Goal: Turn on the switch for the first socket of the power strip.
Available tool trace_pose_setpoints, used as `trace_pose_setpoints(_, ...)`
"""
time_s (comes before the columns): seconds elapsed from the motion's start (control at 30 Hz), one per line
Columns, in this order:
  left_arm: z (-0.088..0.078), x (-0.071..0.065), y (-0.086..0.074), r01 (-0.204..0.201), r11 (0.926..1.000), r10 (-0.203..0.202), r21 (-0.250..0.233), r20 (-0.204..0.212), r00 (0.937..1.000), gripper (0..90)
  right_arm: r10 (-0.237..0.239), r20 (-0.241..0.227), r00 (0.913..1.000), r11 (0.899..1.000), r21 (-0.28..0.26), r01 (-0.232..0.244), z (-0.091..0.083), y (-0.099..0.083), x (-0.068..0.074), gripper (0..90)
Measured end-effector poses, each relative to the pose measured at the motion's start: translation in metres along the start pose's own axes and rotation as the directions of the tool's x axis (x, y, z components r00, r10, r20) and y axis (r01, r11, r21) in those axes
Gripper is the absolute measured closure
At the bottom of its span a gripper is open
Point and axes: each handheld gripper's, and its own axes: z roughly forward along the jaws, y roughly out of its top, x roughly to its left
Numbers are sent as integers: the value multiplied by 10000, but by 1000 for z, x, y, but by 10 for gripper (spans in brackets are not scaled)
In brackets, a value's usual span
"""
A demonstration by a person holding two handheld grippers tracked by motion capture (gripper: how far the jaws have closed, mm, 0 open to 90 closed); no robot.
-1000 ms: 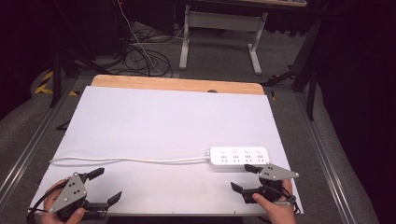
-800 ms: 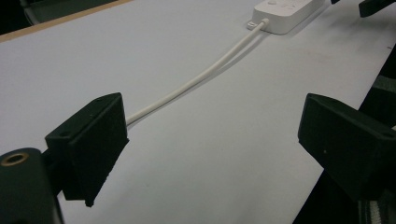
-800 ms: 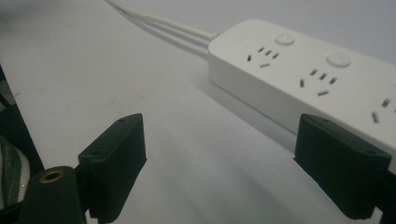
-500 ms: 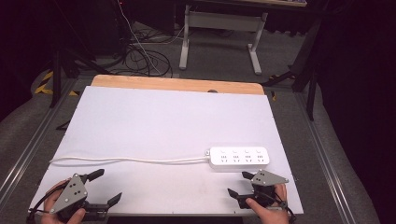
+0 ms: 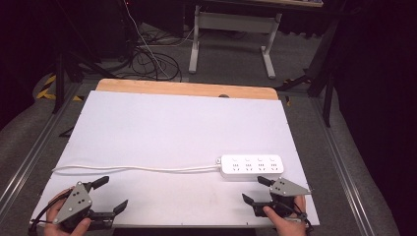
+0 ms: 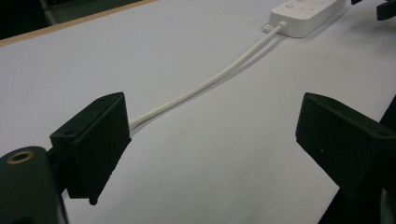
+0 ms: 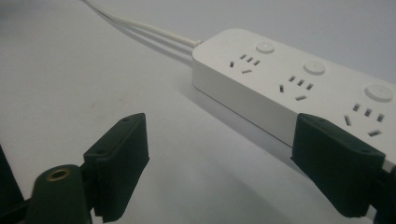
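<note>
The power strip (image 5: 252, 166) lies near-right on the table (image 5: 162, 128), long axis left-right, just beyond the right gripper (image 5: 255, 191). Both grippers' jaws stand apart; the left gripper (image 5: 113, 194) is well apart.

One white power strip (image 5: 252, 166) lies on the surface (image 5: 162, 128), with one white cord (image 5: 137, 168) running from its end. The strip carries four socket groups, each with one round button. Two hand-held grippers are in sight, the left hand-held gripper (image 5: 112, 195) and the right hand-held gripper (image 5: 253, 190), each with two black jaws.
</note>
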Motion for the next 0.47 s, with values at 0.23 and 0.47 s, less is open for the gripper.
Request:
trace_pose_setpoints(0.23, -1, 1, 0, -187, 9998, 186, 58, 108, 9998, 98, -179, -100, 9998, 9998, -28, 178, -1, 0, 1, 193)
trace_pose_setpoints(0.47, -4, 5, -1, -371, 9993, 370, 47, 238, 9990, 89, -305, 45, 9995, 9992, -248, 306, -5, 0, -1, 189)
